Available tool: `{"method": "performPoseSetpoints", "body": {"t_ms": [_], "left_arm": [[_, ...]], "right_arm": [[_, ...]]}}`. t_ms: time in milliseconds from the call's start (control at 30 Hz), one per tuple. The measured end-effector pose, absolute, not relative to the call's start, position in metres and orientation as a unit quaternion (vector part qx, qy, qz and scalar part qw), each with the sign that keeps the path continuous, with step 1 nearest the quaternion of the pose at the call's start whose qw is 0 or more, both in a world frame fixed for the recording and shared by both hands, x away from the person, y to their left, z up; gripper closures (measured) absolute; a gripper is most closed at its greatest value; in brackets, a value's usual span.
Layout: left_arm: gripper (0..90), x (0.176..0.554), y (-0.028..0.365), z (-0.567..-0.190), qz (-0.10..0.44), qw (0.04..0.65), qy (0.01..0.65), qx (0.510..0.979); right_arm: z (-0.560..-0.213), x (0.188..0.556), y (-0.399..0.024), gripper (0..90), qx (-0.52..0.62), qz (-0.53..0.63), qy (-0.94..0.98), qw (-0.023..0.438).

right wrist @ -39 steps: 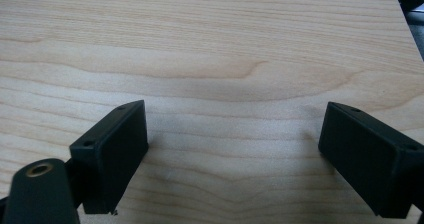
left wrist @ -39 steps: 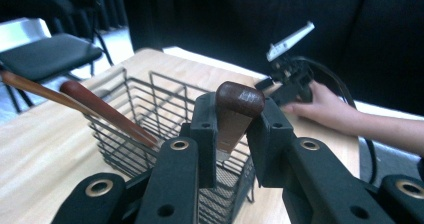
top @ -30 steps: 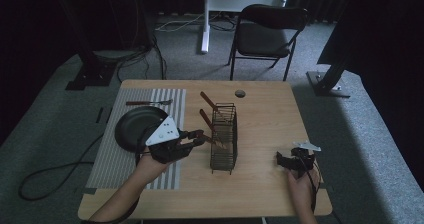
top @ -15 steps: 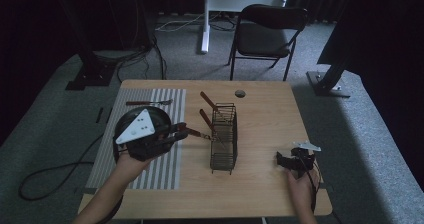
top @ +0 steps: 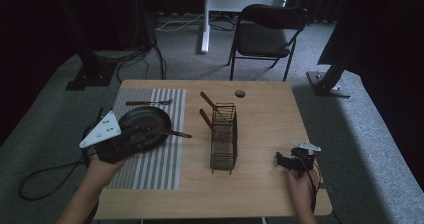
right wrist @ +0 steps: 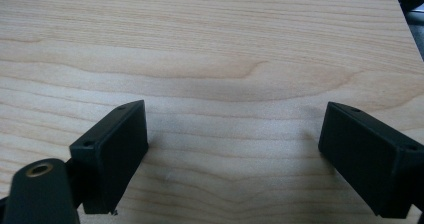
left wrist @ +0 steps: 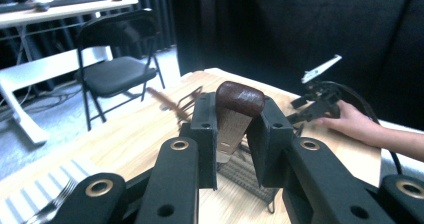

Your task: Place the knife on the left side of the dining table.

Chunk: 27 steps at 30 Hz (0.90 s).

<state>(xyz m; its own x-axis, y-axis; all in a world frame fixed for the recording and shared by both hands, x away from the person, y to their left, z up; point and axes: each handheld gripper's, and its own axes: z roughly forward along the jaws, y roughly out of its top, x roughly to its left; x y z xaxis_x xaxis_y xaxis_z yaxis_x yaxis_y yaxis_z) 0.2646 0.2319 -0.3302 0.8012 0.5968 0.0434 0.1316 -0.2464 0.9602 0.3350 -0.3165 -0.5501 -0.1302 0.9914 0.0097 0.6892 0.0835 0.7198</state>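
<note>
My left gripper (top: 142, 133) hovers over the dark round plate (top: 150, 118) at the table's left, shut on a brown-handled utensil (top: 172, 132) that points right toward the wire rack (top: 224, 136). In the left gripper view the utensil's rounded brown end (left wrist: 239, 98) is clamped between the jaws of the left gripper (left wrist: 234, 129). Two more brown-handled utensils (top: 207, 101) stand tilted in the rack. At the front right of the table, my right gripper (top: 289, 160) rests open. In its own view, the right gripper (right wrist: 232, 149) has nothing but bare wood between its jaws.
A striped placemat (top: 165, 159) lies under the plate, with a fork (top: 149, 102) at its far end. A small round object (top: 240, 93) sits near the table's far edge. A black chair (top: 265, 31) stands behind the table.
My left gripper has moved left, away from the wire rack and over the dark plate, carrying the utensil along. The right gripper has kept still.
</note>
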Motion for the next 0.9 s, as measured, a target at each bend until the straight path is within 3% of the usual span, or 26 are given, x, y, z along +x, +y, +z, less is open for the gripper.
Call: {"method": "performPoseSetpoints", "body": {"t_ms": [600, 900], "left_arm": [[75.4, 0.271, 0.276, -0.416, 0.178, 0.503, 0.33, 0.778], [75.4, 0.269, 0.289, -0.434, 0.156, 0.513, 0.354, 0.767]], "right_arm": [[-0.55, 0.335, -0.317, 11.3, 0.608, 0.297, 0.691, 0.254], [-0.55, 0.335, -0.316, 11.3, 0.609, 0.297, 0.691, 0.254]]}}
